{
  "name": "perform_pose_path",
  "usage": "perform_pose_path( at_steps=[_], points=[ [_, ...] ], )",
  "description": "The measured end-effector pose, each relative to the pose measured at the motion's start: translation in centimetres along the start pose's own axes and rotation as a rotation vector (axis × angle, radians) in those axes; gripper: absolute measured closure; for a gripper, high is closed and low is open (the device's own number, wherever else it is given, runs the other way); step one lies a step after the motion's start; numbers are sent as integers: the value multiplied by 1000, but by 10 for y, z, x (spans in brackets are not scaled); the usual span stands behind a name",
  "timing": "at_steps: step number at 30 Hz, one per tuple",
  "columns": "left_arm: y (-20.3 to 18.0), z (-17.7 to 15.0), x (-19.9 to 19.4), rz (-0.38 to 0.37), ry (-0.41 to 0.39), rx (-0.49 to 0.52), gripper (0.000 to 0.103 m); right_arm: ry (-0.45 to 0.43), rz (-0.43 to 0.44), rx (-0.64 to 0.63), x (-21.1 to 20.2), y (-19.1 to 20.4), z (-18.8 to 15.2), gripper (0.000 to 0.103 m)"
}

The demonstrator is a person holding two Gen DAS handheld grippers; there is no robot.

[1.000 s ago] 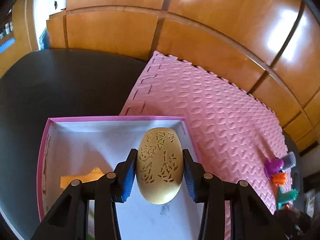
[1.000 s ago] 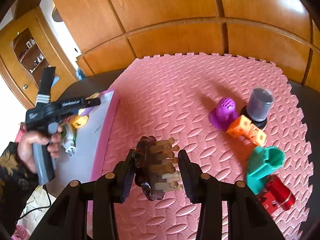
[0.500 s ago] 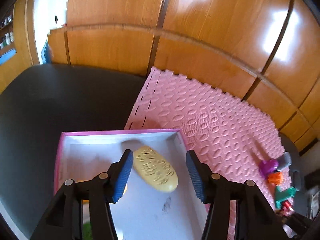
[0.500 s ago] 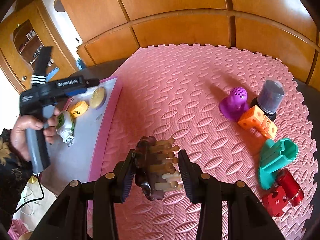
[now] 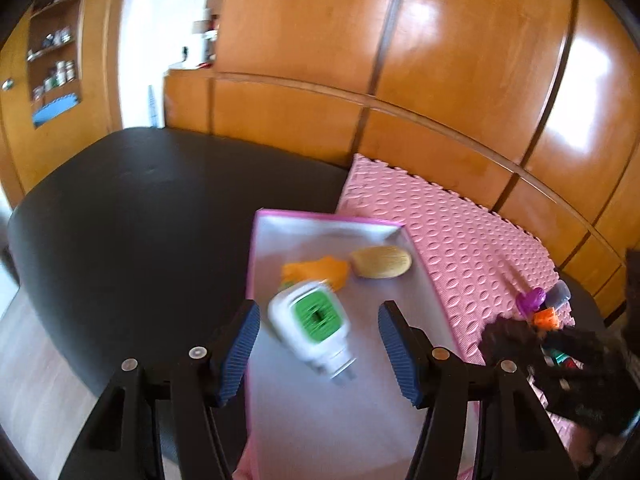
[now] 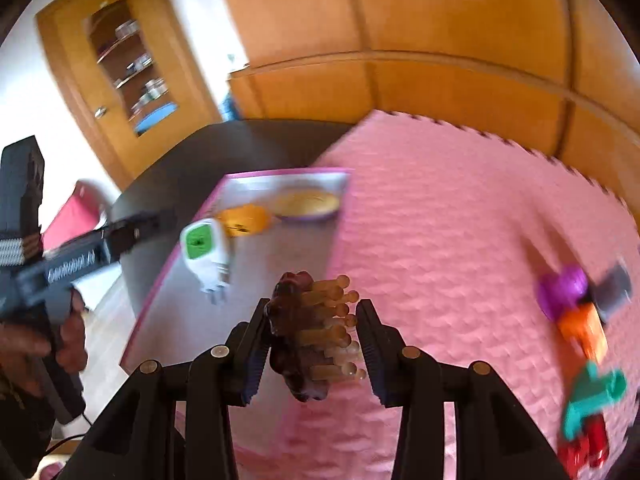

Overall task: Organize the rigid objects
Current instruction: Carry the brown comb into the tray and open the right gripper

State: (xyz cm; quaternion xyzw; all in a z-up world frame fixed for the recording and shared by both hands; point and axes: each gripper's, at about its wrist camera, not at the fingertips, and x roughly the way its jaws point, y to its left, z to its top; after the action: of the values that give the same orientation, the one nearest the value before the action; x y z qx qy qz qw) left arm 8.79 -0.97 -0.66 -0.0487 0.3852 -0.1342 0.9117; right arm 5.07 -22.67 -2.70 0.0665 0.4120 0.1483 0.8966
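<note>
My left gripper is open and empty above the near part of a pink-rimmed tray. In the tray lie a yellow oval piece, an orange block and a white plug with a green face. My right gripper is shut on a brown hairbrush head with tan bristles, held over the tray's right edge. The tray's contents also show in the right wrist view: oval piece, orange block, plug.
A pink foam mat covers the table right of the tray. On its right side lie a purple toy, a grey cap, an orange block, a teal piece and a red piece. Dark tabletop lies left. Wooden panels stand behind.
My left gripper opened, dropped the yellow oval piece in the tray and pulled back and up. My right gripper carried the hairbrush head left toward the tray.
</note>
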Motion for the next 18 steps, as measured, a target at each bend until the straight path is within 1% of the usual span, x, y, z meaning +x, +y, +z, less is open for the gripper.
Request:
perform_pose_path(
  at_steps=[4, 8, 13, 15, 18],
  points=[
    [18, -10, -5, 12, 2, -40, 41, 32, 9, -54, 28, 21, 17, 61],
    [26, -16, -8, 24, -5, -51, 41, 71, -27, -97, 60, 31, 32, 61],
    [34, -22, -7, 30, 0, -74, 41, 121, -91, -93, 96, 24, 42, 61],
    [36, -23, -5, 26, 8, -81, 41, 139, -99, -82, 106, 19, 45, 61],
    [35, -26, -4, 39, 10, -77, 41, 130, -106, -57, 110, 14, 48, 58]
  ],
)
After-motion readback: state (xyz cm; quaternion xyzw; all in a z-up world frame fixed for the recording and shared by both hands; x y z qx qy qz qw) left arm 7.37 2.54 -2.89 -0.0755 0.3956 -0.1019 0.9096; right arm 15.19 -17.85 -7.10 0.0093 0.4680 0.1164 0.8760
